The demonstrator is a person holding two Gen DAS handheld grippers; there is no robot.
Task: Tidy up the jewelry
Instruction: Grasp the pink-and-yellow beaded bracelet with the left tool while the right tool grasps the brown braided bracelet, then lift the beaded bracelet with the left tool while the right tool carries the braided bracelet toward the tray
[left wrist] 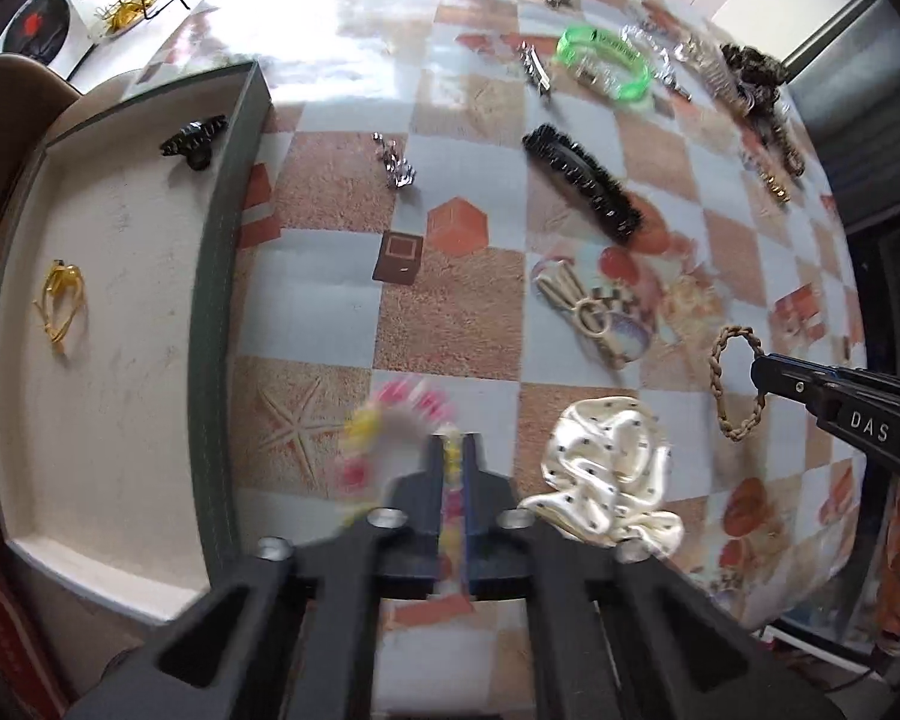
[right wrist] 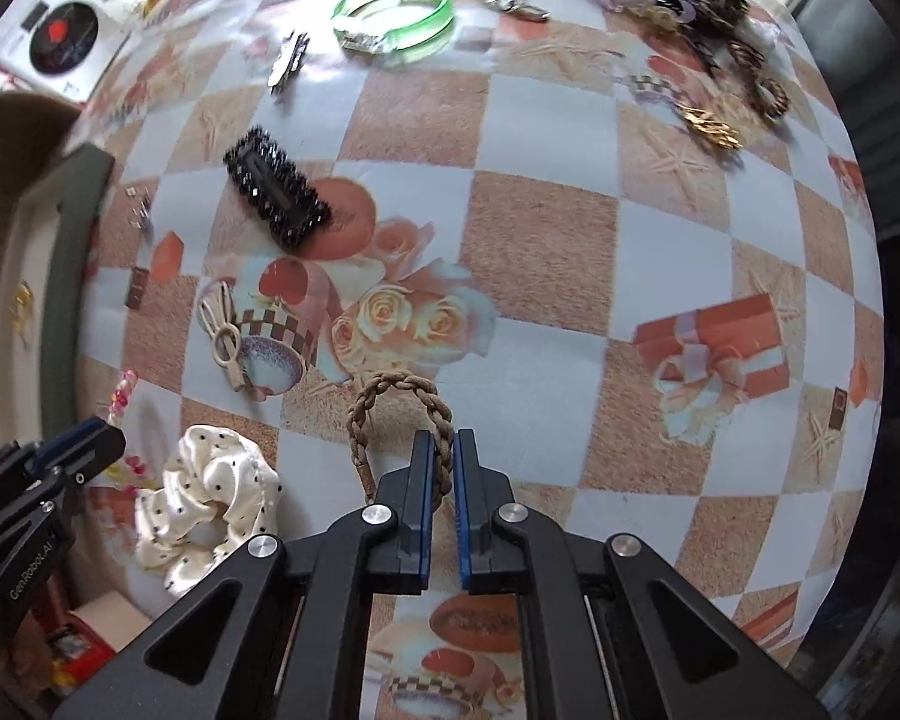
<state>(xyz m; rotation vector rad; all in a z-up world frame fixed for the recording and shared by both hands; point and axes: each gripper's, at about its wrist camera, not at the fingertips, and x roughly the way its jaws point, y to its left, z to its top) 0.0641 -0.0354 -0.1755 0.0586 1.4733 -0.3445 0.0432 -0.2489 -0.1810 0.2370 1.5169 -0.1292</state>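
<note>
1. The left gripper [left wrist: 452,450] is clamped on a pink-and-yellow bead bracelet [left wrist: 384,420], blurred, probably just clear of the table [left wrist: 450,324].
2. The right gripper [right wrist: 443,450] pinches a braided brown bracelet [right wrist: 399,414].
3. A dotted cream scrunchie [left wrist: 600,474] lies between them.
4. The tray [left wrist: 216,324] at left holds a black claw clip [left wrist: 193,138] and a yellow band [left wrist: 63,303].

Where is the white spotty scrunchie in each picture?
Left wrist view: the white spotty scrunchie lies low and right of centre, just right of the left gripper.
Right wrist view: it lies at the lower left, left of the right gripper.
Shared landmark: the black spiky hair clip on the checked tablecloth.
</note>
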